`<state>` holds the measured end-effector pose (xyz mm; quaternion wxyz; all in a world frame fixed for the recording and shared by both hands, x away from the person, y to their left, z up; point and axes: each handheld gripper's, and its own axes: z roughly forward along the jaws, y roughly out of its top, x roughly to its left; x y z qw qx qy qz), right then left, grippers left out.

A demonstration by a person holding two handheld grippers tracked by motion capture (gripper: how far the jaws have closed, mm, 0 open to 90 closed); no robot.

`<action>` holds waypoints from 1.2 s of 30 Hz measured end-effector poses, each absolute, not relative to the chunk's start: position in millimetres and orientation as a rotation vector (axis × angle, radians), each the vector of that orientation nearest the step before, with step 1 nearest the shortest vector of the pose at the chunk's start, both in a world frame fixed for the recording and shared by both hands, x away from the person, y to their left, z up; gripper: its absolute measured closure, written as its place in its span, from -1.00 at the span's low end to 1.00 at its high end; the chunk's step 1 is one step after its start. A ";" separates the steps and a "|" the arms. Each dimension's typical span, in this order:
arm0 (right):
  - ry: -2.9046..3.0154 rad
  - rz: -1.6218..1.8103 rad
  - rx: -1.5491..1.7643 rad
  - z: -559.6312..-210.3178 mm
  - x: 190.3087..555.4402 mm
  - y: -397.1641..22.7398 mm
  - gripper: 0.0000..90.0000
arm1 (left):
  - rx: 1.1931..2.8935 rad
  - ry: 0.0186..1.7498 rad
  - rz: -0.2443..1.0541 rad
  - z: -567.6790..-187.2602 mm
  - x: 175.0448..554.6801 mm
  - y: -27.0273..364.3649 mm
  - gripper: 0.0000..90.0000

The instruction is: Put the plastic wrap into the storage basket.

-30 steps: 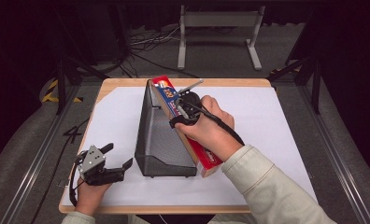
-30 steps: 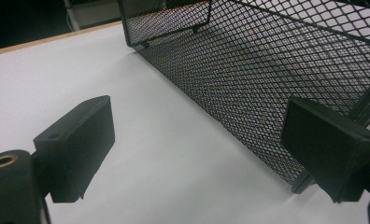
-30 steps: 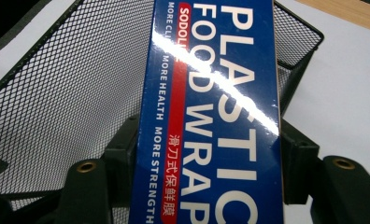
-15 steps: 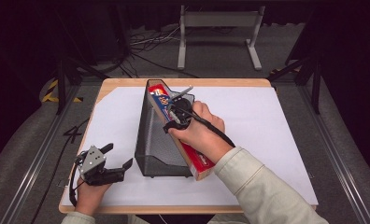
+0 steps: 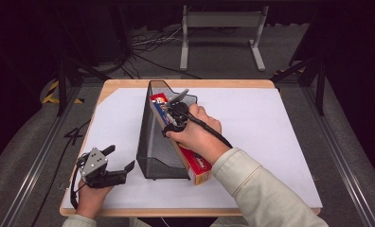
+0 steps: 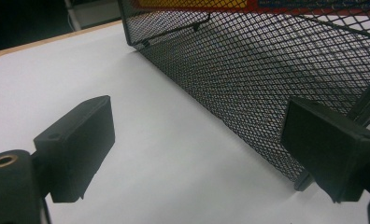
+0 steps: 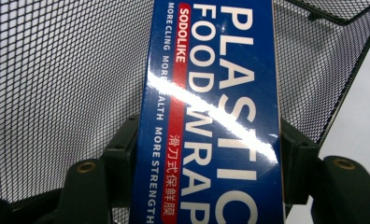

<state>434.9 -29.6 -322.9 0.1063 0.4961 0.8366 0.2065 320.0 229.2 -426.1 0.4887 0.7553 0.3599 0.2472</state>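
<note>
Plastic-wrap box (image 7: 211, 116), glossy blue and red with white lettering, clamped between right fingers (image 7: 127, 154).

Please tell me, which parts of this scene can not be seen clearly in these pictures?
- High view: the right claw tips are hidden by the hand and the plastic wrap box.
- High view: the box's far end sits behind the mesh file holder.
- Right gripper view: the box is cut off by the top and bottom edges.
- Left gripper view: the left claw stands open; the holder is cut off by the top and right edges.
</note>
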 end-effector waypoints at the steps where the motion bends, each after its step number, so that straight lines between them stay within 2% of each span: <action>1: 2.461 0.602 1.474 -323.4 435.4 -28.6 -0.15 | 1.836 0.875 0.601 -426.1 320.0 229.2 -0.76; 36: 2.467 0.485 1.612 -341.7 462.8 -16.5 -0.16 | 1.833 0.880 0.611 -426.6 320.3 231.0 -0.76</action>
